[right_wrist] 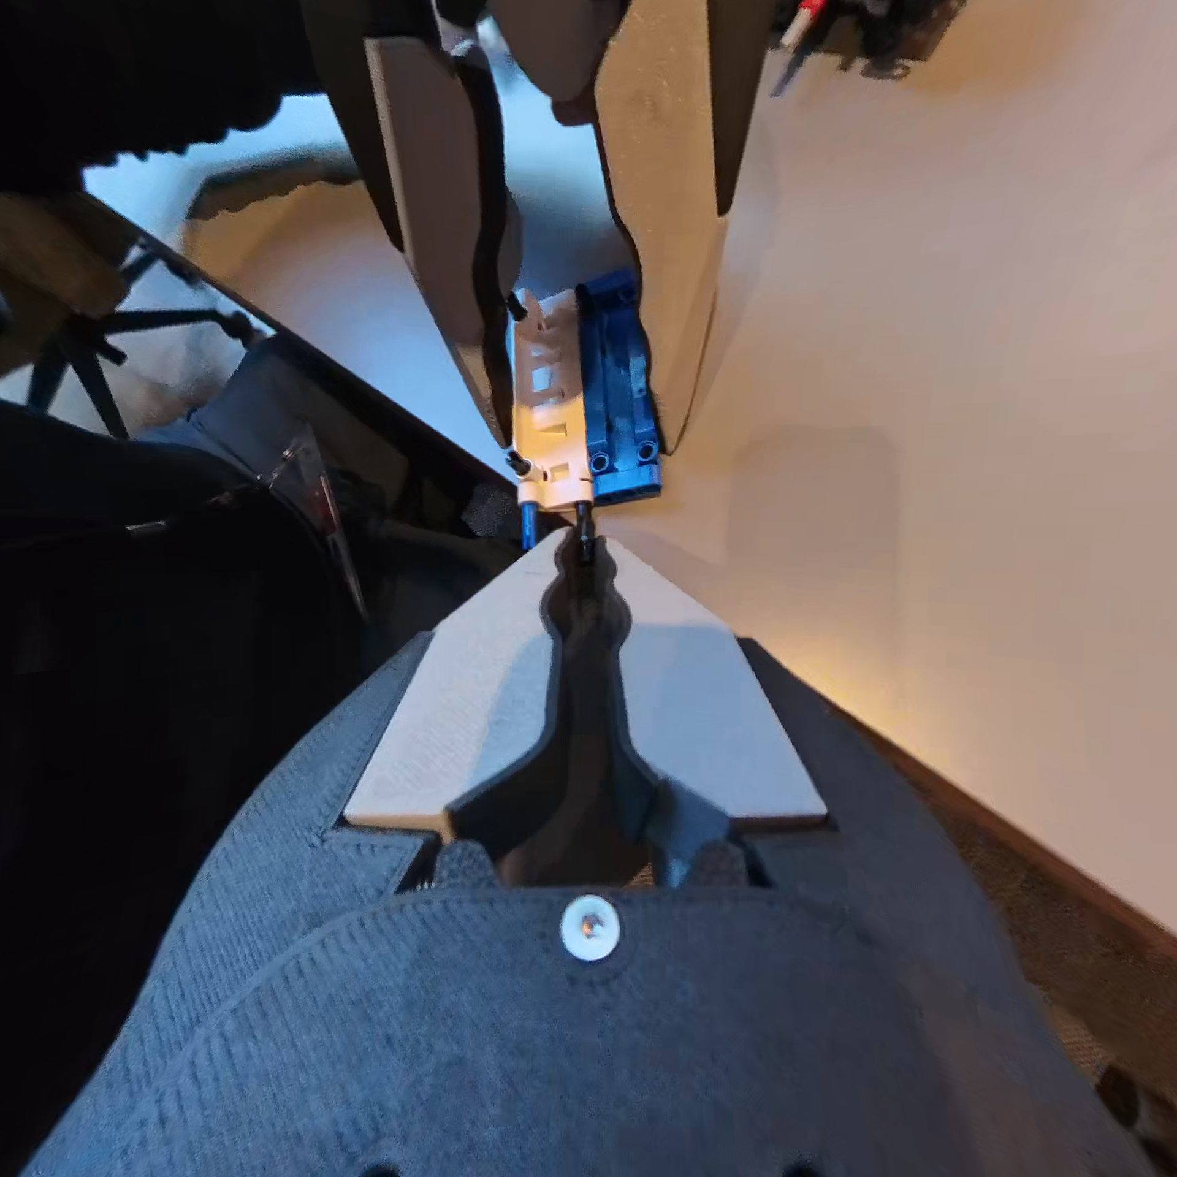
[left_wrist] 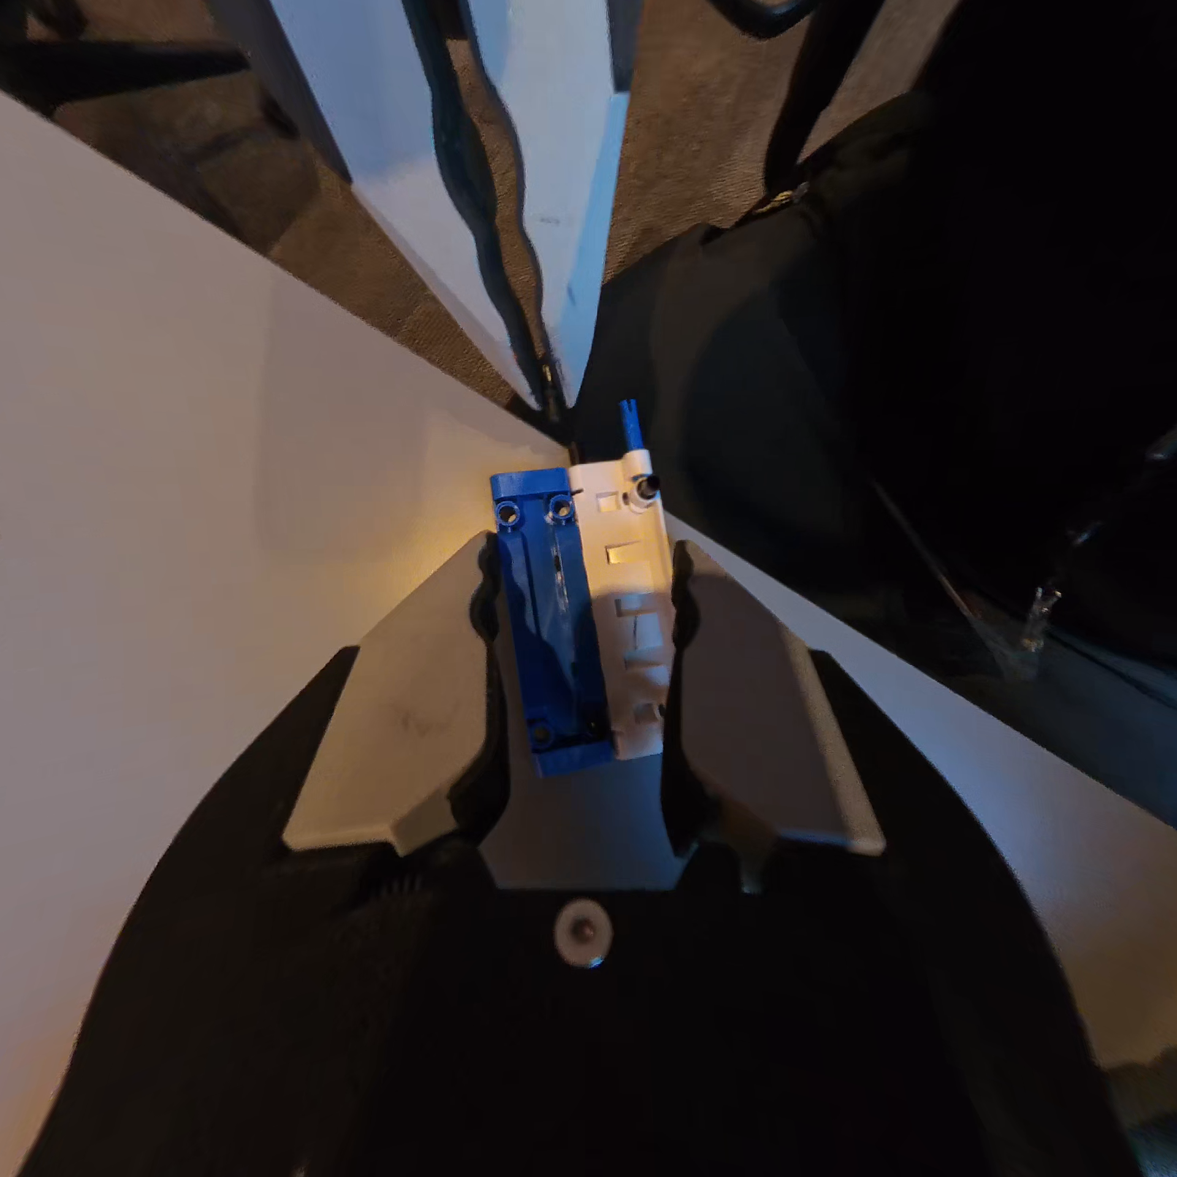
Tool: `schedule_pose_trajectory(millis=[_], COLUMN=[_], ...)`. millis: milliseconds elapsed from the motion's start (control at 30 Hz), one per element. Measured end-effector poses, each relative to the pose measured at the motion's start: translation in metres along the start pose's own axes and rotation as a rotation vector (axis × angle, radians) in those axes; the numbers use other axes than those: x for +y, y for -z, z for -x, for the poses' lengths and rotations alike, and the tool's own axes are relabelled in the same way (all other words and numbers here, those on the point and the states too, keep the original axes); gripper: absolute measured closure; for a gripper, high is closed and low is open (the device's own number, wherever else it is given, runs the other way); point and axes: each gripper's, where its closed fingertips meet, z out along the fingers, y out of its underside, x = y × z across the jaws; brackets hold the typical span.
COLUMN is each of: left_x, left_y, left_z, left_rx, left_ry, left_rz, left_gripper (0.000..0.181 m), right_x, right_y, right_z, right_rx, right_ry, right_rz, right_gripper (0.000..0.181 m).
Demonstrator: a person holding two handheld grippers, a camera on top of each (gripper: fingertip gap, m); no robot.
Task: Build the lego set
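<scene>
My left gripper is shut on a lego assembly: a blue panel joined side by side to a white panel. A blue pin and a black pin stick out of the white panel's far end. In the right wrist view the same blue panel and white panel hang between the left gripper's fingers. My right gripper is shut on a small black pin whose tip touches the white panel's near end.
A white table lies under the assembly, its edge close by. Beyond it are brown carpet and a dark bag. A heap of loose lego parts lies at the table's far end in the right wrist view. My hands' fingertips stand some 4 cm from each other.
</scene>
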Motion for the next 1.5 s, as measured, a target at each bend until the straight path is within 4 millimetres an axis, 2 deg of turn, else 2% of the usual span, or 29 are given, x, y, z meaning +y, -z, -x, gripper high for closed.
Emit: schedule_pose_trajectory(millis=[200,600,967,1200,1333,1433,1500], left_x=[-0.009,-0.012,-0.012,-0.012,-0.012,-0.012,-0.012], left_y=[-0.006,-0.008,-0.008,-0.007,-0.007,-0.007,-0.007], left_z=[-0.004,-0.01,-0.01,-0.01,-0.011,-0.012,-0.012], left_rx=[0.066,0.135,0.144,0.168,0.185,0.194,0.198], left_ry=[-0.07,-0.126,-0.117,-0.113,-0.118,-0.118,-0.12], left_rz=[-0.006,-0.031,-0.048,-0.09,-0.113,-0.123,-0.129], left_gripper=[0.13,0.13,0.131,0.131,0.13,0.131,0.13], right_x=[0.012,0.013,0.01,0.008,0.007,0.007,0.007], right_y=[-0.001,-0.006,-0.008,-0.008,-0.008,-0.008,-0.009], right_z=[0.004,0.008,0.012,0.013,0.014,0.015,0.015], right_rx=[0.044,0.02,-0.135,-0.354,-0.5,-0.512,-0.459], right_ry=[-0.064,-0.162,-0.363,-0.731,-0.878,-0.889,-0.836], right_rz=[-0.021,-0.101,-0.194,-0.395,-0.459,-0.473,-0.469], right_gripper=[0.178,0.178,0.178,0.178,0.178,0.178,0.178])
